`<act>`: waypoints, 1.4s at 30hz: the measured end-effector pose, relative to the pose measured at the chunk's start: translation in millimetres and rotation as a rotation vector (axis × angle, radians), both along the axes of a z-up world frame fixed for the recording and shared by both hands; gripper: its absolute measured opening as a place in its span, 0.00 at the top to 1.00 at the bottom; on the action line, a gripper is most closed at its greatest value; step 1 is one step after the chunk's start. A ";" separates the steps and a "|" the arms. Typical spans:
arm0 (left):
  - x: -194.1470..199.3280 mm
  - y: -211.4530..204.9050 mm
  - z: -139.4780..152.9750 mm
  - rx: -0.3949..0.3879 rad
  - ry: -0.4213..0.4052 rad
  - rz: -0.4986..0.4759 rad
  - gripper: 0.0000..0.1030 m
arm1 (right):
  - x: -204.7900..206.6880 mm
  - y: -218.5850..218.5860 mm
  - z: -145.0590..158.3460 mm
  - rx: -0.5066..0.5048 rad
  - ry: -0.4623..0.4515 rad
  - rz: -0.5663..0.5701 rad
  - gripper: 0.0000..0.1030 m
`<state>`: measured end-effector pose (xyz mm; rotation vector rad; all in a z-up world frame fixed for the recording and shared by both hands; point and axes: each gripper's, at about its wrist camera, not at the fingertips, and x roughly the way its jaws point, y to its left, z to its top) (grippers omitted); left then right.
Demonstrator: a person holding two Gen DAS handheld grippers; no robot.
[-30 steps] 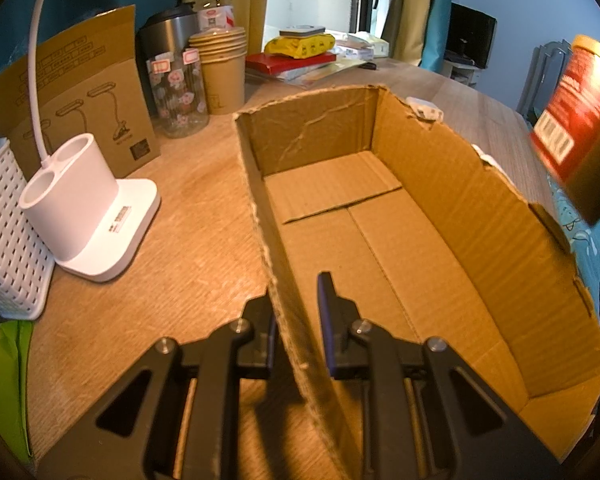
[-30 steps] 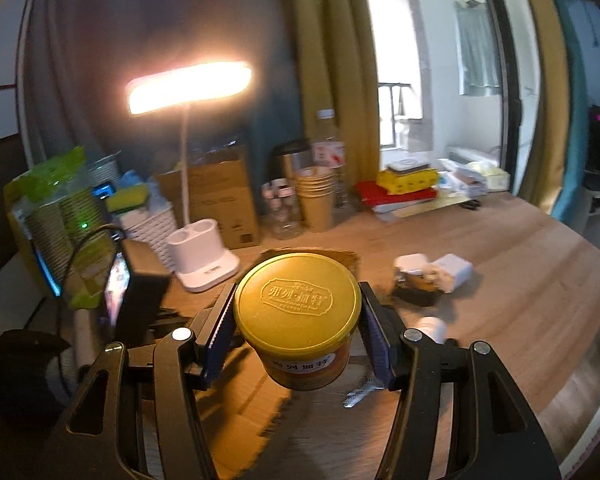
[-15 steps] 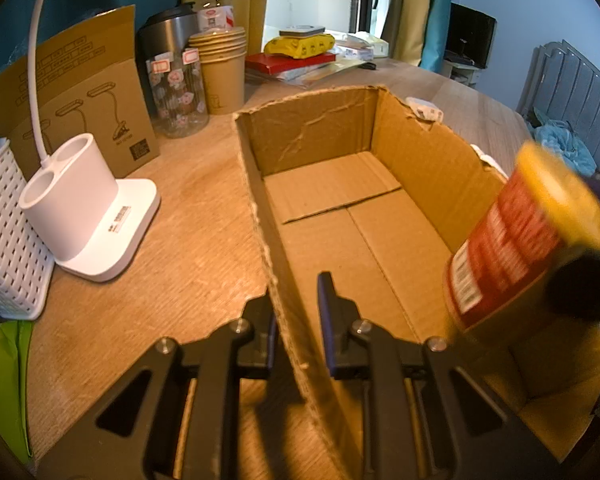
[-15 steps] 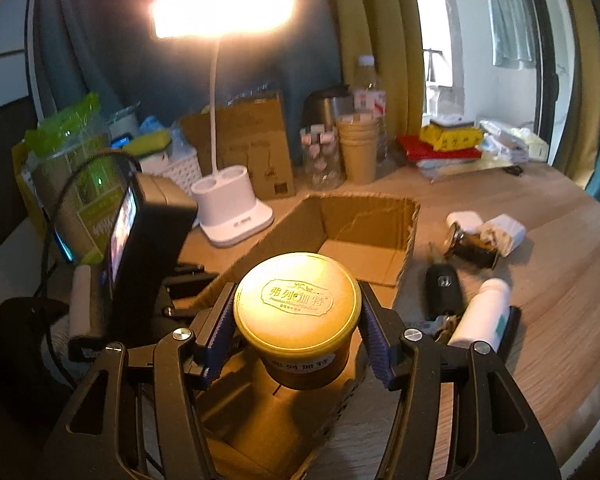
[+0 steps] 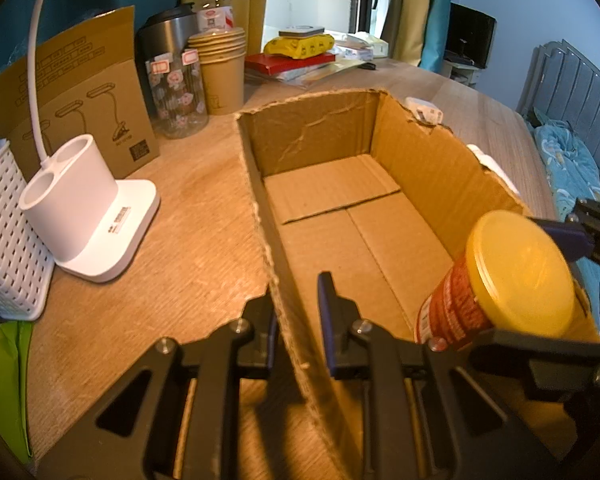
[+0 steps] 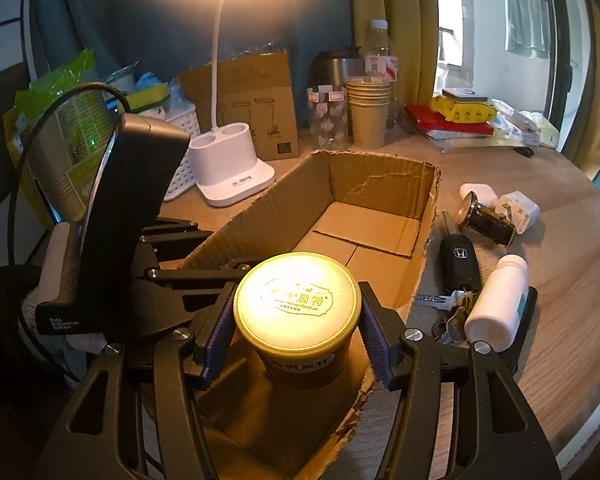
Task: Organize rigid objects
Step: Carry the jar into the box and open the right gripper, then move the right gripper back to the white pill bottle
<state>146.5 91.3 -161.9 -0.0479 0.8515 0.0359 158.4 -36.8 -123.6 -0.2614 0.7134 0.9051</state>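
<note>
Cardboard box (image 5: 340, 208) wall sits pinched in the left gripper (image 5: 298, 312); only the right gripper (image 6: 296, 332) view shows its gripped can's (image 6: 298, 320) lid lettering.

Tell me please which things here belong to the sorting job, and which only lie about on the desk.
Part of the job:
- cardboard box, its wall pinched by the left tongs
- yellow-lidded can, held in the right tongs over the box
- car key, white bottle, white plug beside the box, probably next

Just lying about:
- desk lamp
- paper cups
- white basket
</note>
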 end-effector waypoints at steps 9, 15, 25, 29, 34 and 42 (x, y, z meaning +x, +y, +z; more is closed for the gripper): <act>-0.1 -0.3 -0.1 -0.001 0.000 0.000 0.82 | -3.2 0.1 2.6 -0.008 -0.013 -0.003 0.41; 0.0 -0.4 -0.5 0.000 0.000 0.001 0.82 | -4.8 -3.5 6.5 0.003 -0.026 -0.019 0.38; -0.1 -0.5 -0.3 0.000 0.000 0.001 0.82 | -3.1 -17.1 23.5 0.040 -0.068 -0.064 0.34; 0.0 -0.3 0.0 0.000 0.000 0.001 0.82 | 0.3 -26.5 30.5 0.053 -0.084 -0.093 0.34; 0.0 -0.4 -0.4 0.000 0.000 0.001 0.81 | 5.6 -38.1 36.7 0.063 -0.103 -0.135 0.34; 0.0 -0.6 -0.4 0.000 0.000 0.002 0.81 | 18.9 -56.5 43.4 0.068 -0.147 -0.221 0.34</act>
